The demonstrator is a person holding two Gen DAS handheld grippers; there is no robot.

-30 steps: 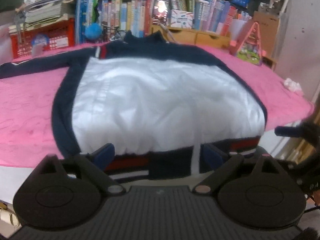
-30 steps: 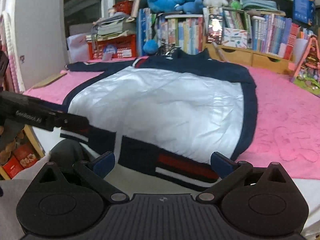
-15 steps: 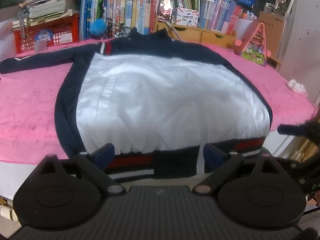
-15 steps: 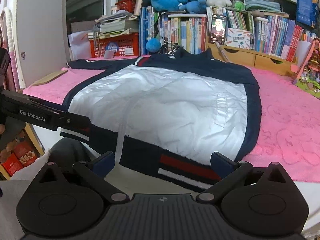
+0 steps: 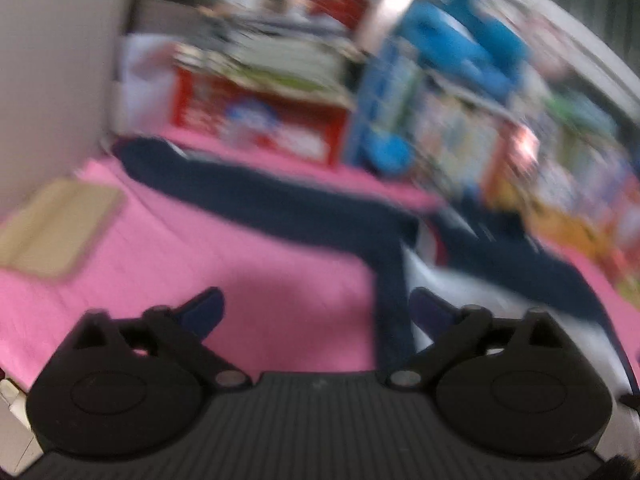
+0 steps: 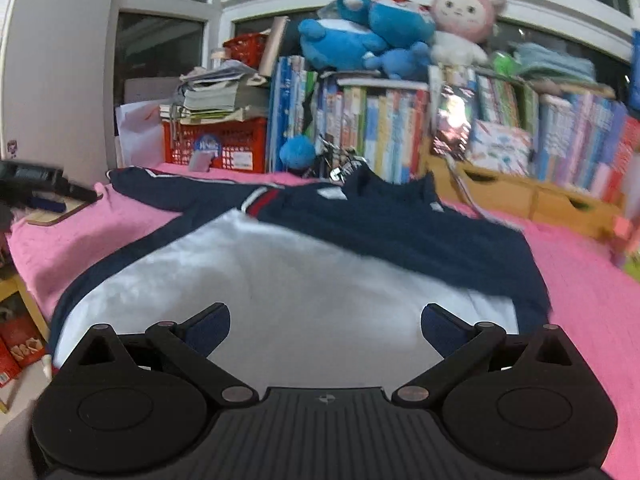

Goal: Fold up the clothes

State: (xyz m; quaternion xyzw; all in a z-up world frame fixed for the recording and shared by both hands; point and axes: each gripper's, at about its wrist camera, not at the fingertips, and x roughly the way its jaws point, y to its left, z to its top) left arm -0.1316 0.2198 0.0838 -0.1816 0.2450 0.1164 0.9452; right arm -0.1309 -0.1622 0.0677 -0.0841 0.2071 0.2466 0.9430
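A navy and white jacket point(image 6: 304, 276) lies flat on the pink cover point(image 6: 592, 292), collar toward the bookshelf. Its left sleeve point(image 6: 168, 188) stretches out toward the wall. My right gripper point(image 6: 325, 320) is open and hovers over the white panel, nothing between its fingers. In the blurred left wrist view my left gripper point(image 5: 316, 308) is open above the pink cover point(image 5: 168, 248), just left of the jacket's navy side edge point(image 5: 392, 292), with the sleeve point(image 5: 256, 196) running across ahead of it. The left gripper's body point(image 6: 36, 184) shows at the left edge of the right wrist view.
A tan board point(image 5: 56, 228) lies on the cover near the wall. Behind the jacket stand a red crate point(image 6: 224, 148) with stacked papers, a row of books point(image 6: 380, 128) topped by plush toys point(image 6: 360, 36), and wooden drawers point(image 6: 520, 196). The bed's left edge drops to shelves point(image 6: 16, 320).
Both grippers have moved forward over the bed from the hem. The left one swung sharply left toward the sleeve, blurring its view; the right one now hovers above the white panel.
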